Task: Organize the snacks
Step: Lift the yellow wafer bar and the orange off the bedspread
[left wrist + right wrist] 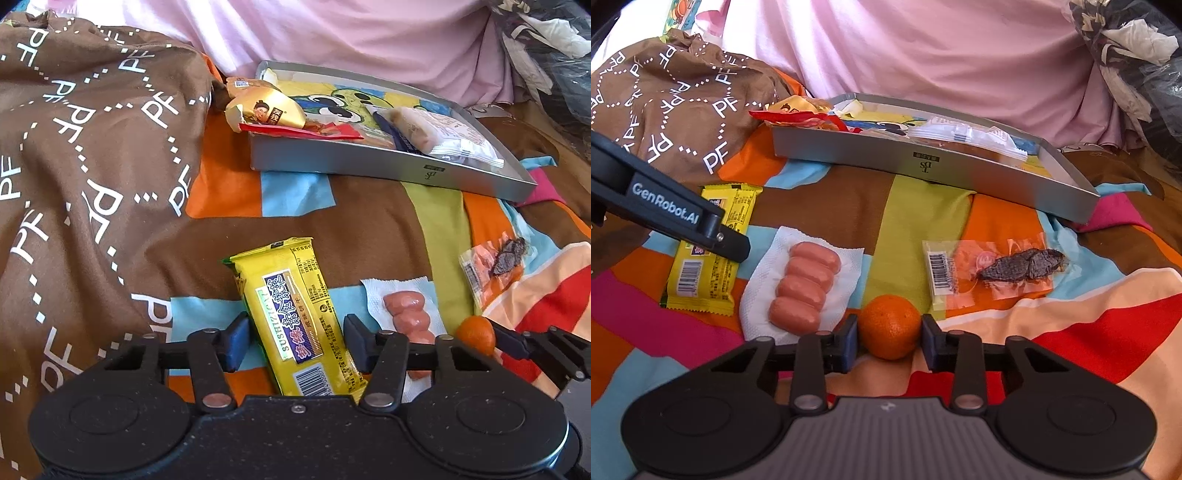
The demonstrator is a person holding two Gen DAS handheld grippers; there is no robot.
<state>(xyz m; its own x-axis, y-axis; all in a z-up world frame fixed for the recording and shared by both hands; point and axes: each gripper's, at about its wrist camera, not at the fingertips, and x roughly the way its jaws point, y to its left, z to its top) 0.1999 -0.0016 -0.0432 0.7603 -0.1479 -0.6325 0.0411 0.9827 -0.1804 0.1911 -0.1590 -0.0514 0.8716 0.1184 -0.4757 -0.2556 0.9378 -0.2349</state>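
Observation:
My left gripper point(295, 343) is shut on a yellow biscuit packet point(291, 295) that lies on the patchwork bedsheet, a pad pressed to each long side. In the right wrist view my right gripper point(889, 339) is shut on a small orange mandarin point(889, 325), both pads touching it. A grey tin tray point(369, 166) stands farther back, holding a gold-wrapped snack point(266, 110) and a white packet point(443, 133). Between the grippers, pink sausages point(805, 288) rest on a white napkin. An orange-tinted packet with a dark dried piece point(997, 269) lies to the right.
A bunched brown quilt printed with "PF" point(74, 147) rises at the left. Pink fabric point(369, 29) hangs behind the tray. A dark plastic bag point(1145, 55) sits at the back right. The left gripper's arm point(665, 206) crosses over the yellow packet.

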